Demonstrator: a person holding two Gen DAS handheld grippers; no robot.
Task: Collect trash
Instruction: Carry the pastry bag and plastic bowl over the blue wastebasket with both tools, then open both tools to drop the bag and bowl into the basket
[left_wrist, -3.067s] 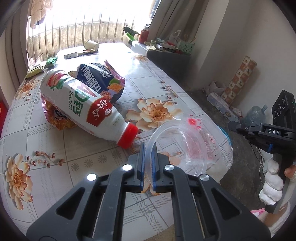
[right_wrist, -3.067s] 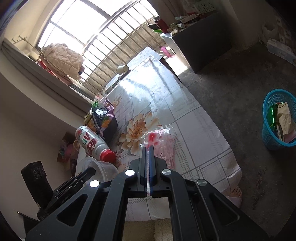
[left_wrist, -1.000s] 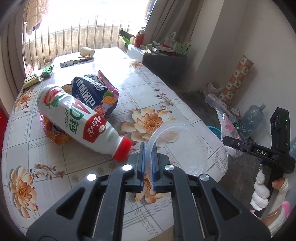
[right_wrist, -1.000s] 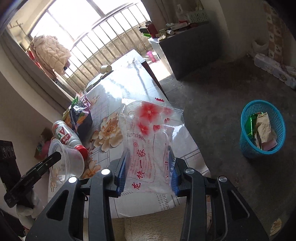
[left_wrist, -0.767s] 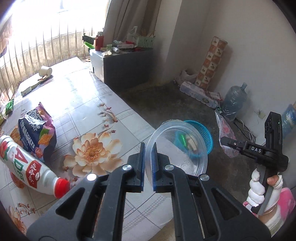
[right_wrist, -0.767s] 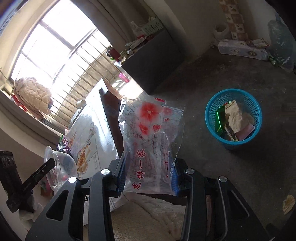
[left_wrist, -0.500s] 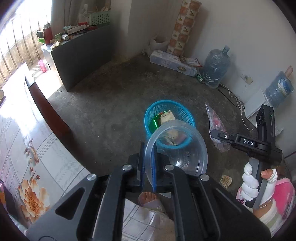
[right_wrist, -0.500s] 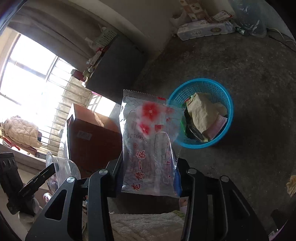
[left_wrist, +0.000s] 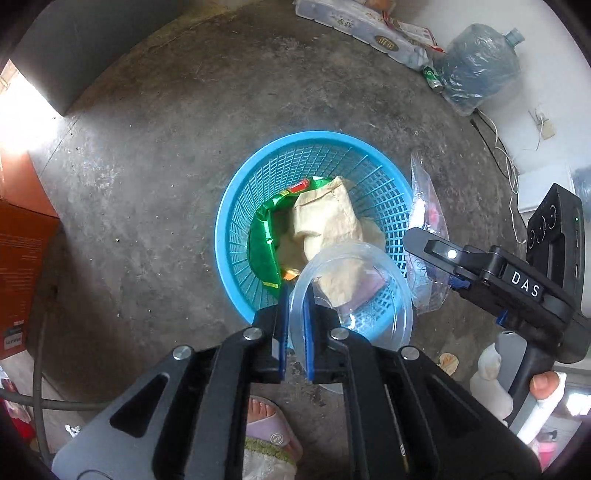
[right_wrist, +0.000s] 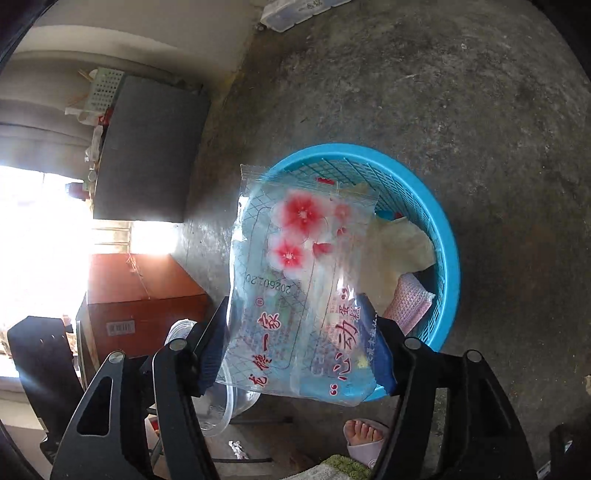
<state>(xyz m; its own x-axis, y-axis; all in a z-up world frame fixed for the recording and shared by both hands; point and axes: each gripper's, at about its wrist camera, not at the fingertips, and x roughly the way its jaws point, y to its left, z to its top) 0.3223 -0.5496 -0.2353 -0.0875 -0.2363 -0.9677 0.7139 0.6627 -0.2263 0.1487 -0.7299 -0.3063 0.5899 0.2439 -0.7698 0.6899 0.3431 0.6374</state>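
A blue plastic basket (left_wrist: 236, 206) stands on the concrete floor with a green wrapper (left_wrist: 264, 240) and crumpled paper inside. My left gripper (left_wrist: 295, 325) points down over its near rim. The rim of a clear plastic bowl (left_wrist: 369, 295) stands between its pads while the jaws are opening. My right gripper (right_wrist: 299, 354) hangs at the basket's (right_wrist: 450, 258) edge with a clear flower-printed bag (right_wrist: 295, 258) spanning from pad to pad, jaws opening. In the left wrist view that bag (left_wrist: 424, 192) dangles by the right rim.
A foot in a slipper (left_wrist: 266, 424) is just below the basket. A brown box (right_wrist: 144, 295) and a dark cabinet (right_wrist: 147, 147) stand to the left. A large water jug (left_wrist: 476, 70), a long pack and cables (left_wrist: 506, 158) lie by the far wall.
Both grippers swung away from the flowered table and tipped down over the blue basket. The right jaws have spread and the bag has flattened out between them.
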